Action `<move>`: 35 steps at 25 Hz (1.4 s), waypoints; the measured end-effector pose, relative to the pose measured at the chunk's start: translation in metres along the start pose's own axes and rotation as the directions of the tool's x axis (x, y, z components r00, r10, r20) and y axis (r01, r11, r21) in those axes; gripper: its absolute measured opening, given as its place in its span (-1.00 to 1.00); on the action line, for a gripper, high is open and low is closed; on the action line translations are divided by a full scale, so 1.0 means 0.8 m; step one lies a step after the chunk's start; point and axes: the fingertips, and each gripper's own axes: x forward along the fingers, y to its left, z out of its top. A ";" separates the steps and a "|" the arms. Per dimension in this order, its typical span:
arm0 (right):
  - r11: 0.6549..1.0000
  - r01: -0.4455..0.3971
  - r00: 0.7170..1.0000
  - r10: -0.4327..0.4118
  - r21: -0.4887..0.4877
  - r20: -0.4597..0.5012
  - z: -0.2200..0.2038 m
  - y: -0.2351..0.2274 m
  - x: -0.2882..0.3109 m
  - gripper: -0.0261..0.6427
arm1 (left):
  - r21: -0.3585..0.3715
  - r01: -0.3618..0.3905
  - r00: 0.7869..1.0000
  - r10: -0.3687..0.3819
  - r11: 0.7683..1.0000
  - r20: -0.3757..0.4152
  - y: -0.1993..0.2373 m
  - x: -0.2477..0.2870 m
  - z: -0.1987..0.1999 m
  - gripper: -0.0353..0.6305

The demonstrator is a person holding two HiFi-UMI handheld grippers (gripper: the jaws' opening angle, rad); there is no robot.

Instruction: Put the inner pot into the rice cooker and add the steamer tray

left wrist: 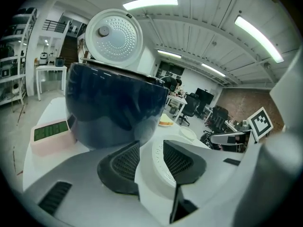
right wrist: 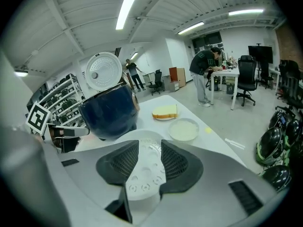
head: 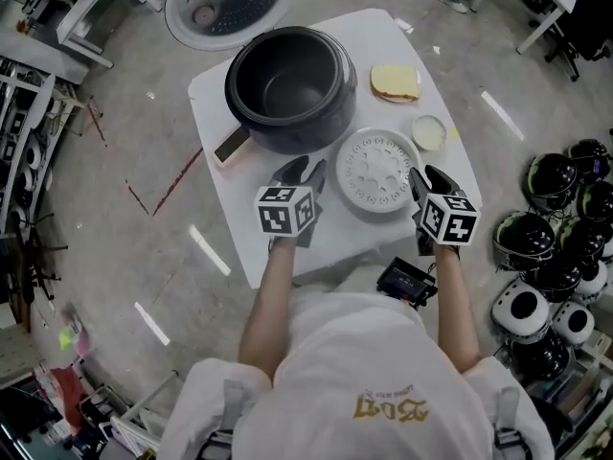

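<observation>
A white table is standing on the grey floor. It is carrying a slice of bread on a small plate near its far right corner and, just nearer, a round shallow dish with pale contents. Black and white helmets are lying heaped on the floor at the right. Far off, a person is leaning over a desk beside a black office chair.

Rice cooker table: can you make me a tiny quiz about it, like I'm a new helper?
1. True or false: the steamer tray lies on the table, outside the rice cooker.
2. What do the left gripper and the right gripper clamp? A) the tray B) a spoon C) nothing
3. Fill in: the cooker's lid stands ____.
Key: 1 true; 2 C, both pairs of jaws stand apart; 3 open.
</observation>
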 end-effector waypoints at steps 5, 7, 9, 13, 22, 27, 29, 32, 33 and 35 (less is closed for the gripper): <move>0.999 0.025 0.999 -0.024 0.022 -0.041 -0.021 -0.015 0.009 -0.44 | 0.018 0.011 0.998 -0.010 1.000 -0.057 0.002 0.020 -0.017 -0.40; 0.999 0.033 0.998 -0.031 0.035 -0.057 -0.029 -0.021 0.013 -0.44 | 0.014 0.008 0.997 -0.007 1.000 -0.078 0.004 0.029 -0.026 -0.42; 0.998 0.040 0.997 -0.036 0.046 -0.074 -0.039 -0.026 0.015 -0.44 | -0.003 0.009 0.996 -0.009 1.000 -0.093 0.006 0.035 -0.035 -0.45; 0.997 0.048 0.995 -0.042 0.065 -0.095 -0.052 -0.038 0.023 -0.44 | -0.033 0.019 0.994 -0.023 0.999 -0.105 0.007 0.049 -0.044 -0.45; 0.991 0.059 0.989 -0.042 0.119 -0.139 -0.081 -0.049 0.039 -0.44 | -0.087 0.060 0.984 -0.073 0.994 -0.162 0.001 0.072 -0.067 -0.41; 0.981 0.054 0.991 -0.030 0.185 -0.134 -0.088 -0.051 0.043 -0.44 | -0.117 0.085 0.978 -0.105 0.990 -0.178 -0.004 0.081 -0.074 -0.39; 0.980 0.057 0.990 -0.030 0.193 -0.138 -0.090 -0.053 0.043 -0.44 | -0.115 0.095 0.975 -0.116 0.989 -0.190 -0.008 0.084 -0.078 -0.39; 0.978 0.055 0.990 -0.026 0.203 -0.142 -0.092 -0.055 0.045 -0.44 | -0.133 0.115 0.970 -0.140 0.984 -0.200 -0.014 0.092 -0.082 -0.37; 0.977 0.053 0.990 -0.024 0.208 -0.141 -0.092 -0.056 0.046 -0.44 | -0.139 0.120 0.968 -0.147 0.983 -0.201 -0.015 0.094 -0.082 -0.38; 0.975 0.050 0.990 -0.020 0.216 -0.139 -0.092 -0.056 0.048 -0.45 | -0.148 0.123 0.966 -0.152 0.981 -0.207 -0.016 0.097 -0.084 -0.38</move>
